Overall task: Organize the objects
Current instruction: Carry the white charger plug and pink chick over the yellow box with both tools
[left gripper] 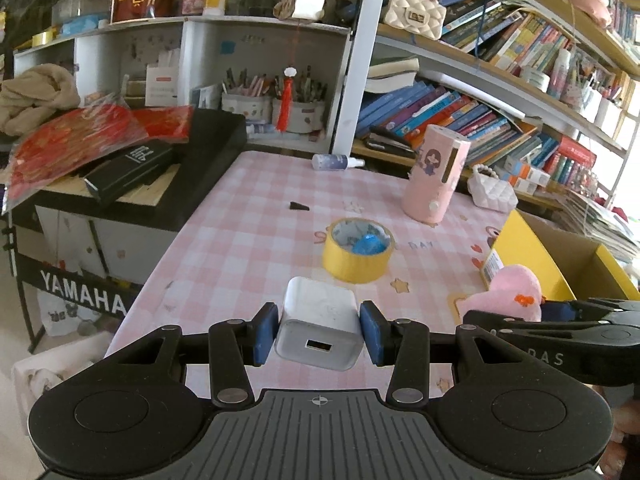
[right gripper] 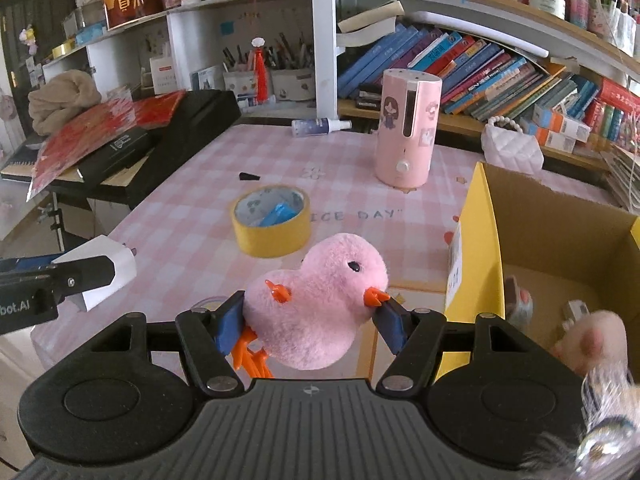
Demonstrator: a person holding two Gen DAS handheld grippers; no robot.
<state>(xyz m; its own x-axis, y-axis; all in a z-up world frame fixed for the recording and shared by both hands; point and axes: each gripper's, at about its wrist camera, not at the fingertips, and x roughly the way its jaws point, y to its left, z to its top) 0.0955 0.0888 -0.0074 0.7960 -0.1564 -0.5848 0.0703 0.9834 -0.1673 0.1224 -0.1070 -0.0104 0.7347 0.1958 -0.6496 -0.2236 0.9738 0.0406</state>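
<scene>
My left gripper is shut on a white USB charger block, held above the pink checked table. It also shows in the right wrist view at the left. My right gripper is shut on a pink plush chick with orange beak and feet, just left of the yellow cardboard box. The chick also shows in the left wrist view. A roll of yellow tape lies on the table with a blue object inside it.
A pink cylindrical humidifier stands behind the tape. A spray bottle lies at the table's far edge, and a small black piece lies near it. The box holds several small items. A keyboard piled with things stands left; bookshelves stand behind.
</scene>
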